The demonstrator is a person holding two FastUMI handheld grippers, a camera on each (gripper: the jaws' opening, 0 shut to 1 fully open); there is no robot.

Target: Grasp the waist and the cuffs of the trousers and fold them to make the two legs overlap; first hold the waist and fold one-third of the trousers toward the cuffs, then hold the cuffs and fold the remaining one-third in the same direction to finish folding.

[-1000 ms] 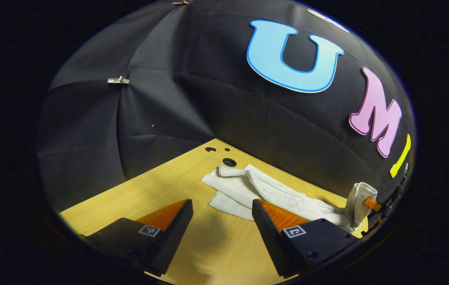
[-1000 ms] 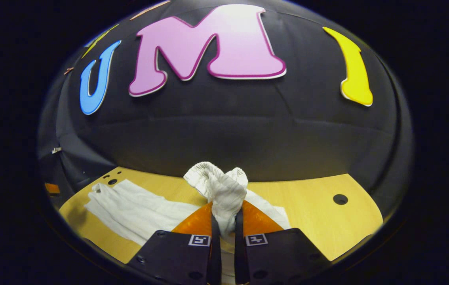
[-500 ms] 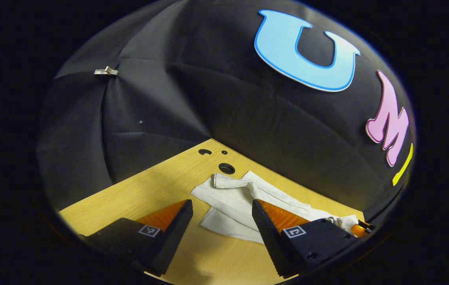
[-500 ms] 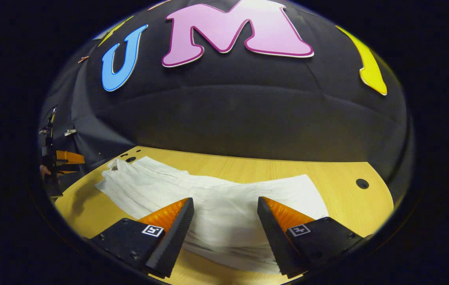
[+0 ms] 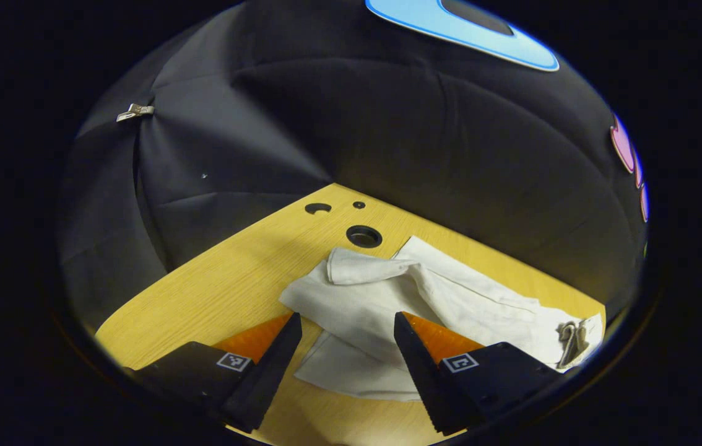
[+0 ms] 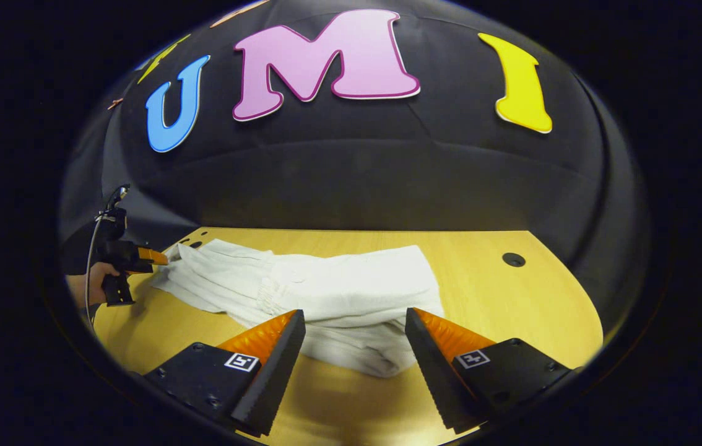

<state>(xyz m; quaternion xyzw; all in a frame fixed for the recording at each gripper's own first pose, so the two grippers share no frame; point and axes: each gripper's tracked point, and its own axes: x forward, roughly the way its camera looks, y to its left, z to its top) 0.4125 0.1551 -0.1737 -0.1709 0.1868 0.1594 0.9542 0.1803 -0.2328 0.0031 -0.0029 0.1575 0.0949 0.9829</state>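
White trousers (image 5: 450, 297) lie flat on the wooden table (image 5: 227, 279), their cuff end (image 5: 357, 272) rumpled just beyond my left gripper (image 5: 348, 347), which stands open low over the cloth's edge. In the right gripper view the trousers (image 6: 326, 288) stretch left to right, with the waist part folded over onto the legs in a thick layer. My right gripper (image 6: 354, 347) is open just in front of that fold, holding nothing. The left gripper (image 6: 154, 256) appears at the far left by the cuffs, held in a hand (image 6: 88, 288).
Round holes (image 5: 363, 236) pierce the table near its far corner, beside the cuffs. Another hole (image 6: 513, 259) sits right of the trousers. The black cloth wall stands close behind the table. Bare wood (image 6: 512, 310) lies to the right of the fold.
The right gripper let go of the bunched waist, which now lies folded over the legs, and drew back open. The left gripper, open throughout, moved closer to the cuffs.
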